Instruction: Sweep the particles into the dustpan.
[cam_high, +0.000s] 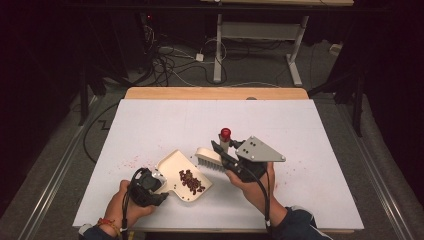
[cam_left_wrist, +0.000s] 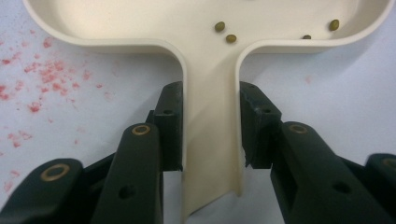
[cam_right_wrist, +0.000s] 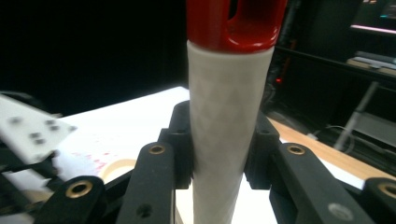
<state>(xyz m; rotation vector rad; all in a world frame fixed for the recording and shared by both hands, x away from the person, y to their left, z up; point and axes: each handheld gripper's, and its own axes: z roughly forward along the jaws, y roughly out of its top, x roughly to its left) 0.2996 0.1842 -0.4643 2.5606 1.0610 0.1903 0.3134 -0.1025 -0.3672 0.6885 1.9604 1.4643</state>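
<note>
Left gripper clamped on dustpan handle, pan at table centre, beans heaped inside. Right gripper clamped on brush handle, brush head at the pan's 2 o'clock. Both look like light, stiff, smooth plastic; grip mid-handle, keep the pan level.

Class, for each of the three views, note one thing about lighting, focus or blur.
High view: the white table is brightly lit while the room around it falls to near black. Left gripper view: evenly lit, the dustpan handle and black jaws fairly sharp. Right gripper view: the brush handle is so close that it looks soft, and the grey plate at left is blurred.
</note>
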